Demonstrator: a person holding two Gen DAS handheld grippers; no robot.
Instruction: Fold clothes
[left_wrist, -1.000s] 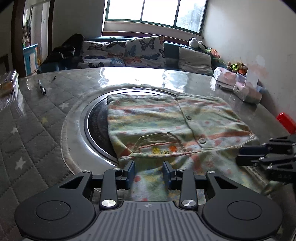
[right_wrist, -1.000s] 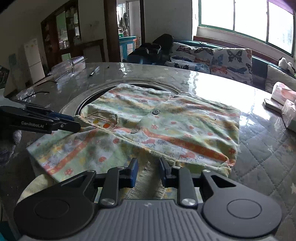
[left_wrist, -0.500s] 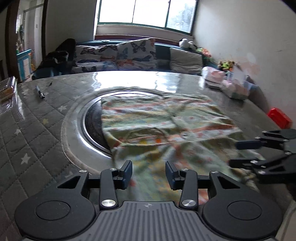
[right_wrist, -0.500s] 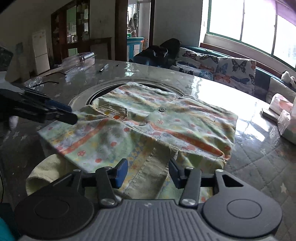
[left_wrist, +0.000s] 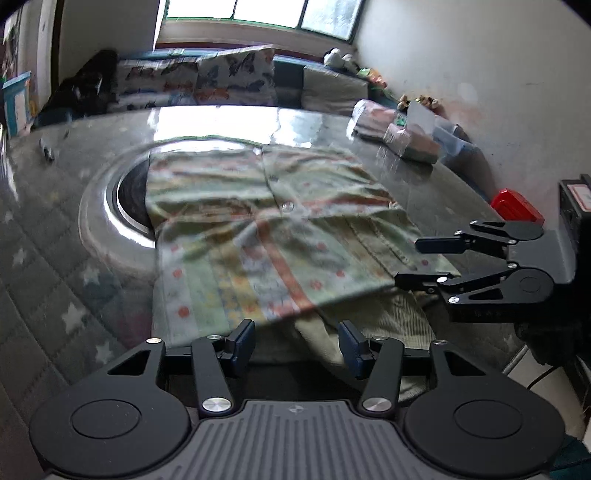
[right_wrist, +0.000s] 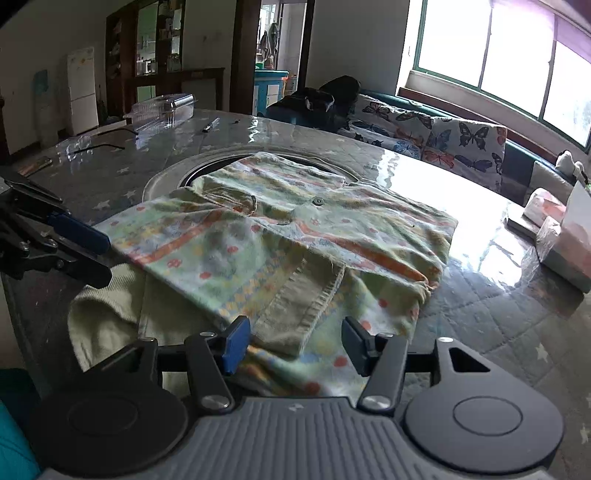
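Observation:
A pale green patterned children's shirt (left_wrist: 266, 221) lies flat on the round table, its near part folded over a ribbed cream layer; it also shows in the right wrist view (right_wrist: 295, 236). My left gripper (left_wrist: 297, 341) is open and empty, just off the shirt's near edge. My right gripper (right_wrist: 295, 339) is open and empty, with the hem lying between its fingers. Each gripper shows in the other's view, the right one (left_wrist: 428, 260) at the shirt's right edge, the left one (right_wrist: 88, 254) at its left edge.
The table has a round inset ring (right_wrist: 166, 177) under the shirt's far part. Tissue packs (left_wrist: 399, 133) and a red box (left_wrist: 515, 205) sit on the right, a clear plastic box (right_wrist: 162, 109) and a pen (right_wrist: 210, 124) on the far left. A sofa with butterfly cushions (right_wrist: 443, 140) stands behind.
Both grippers opened, let go of the shirt's near edge and drew back toward me. The folded part now lies flat on the shirt.

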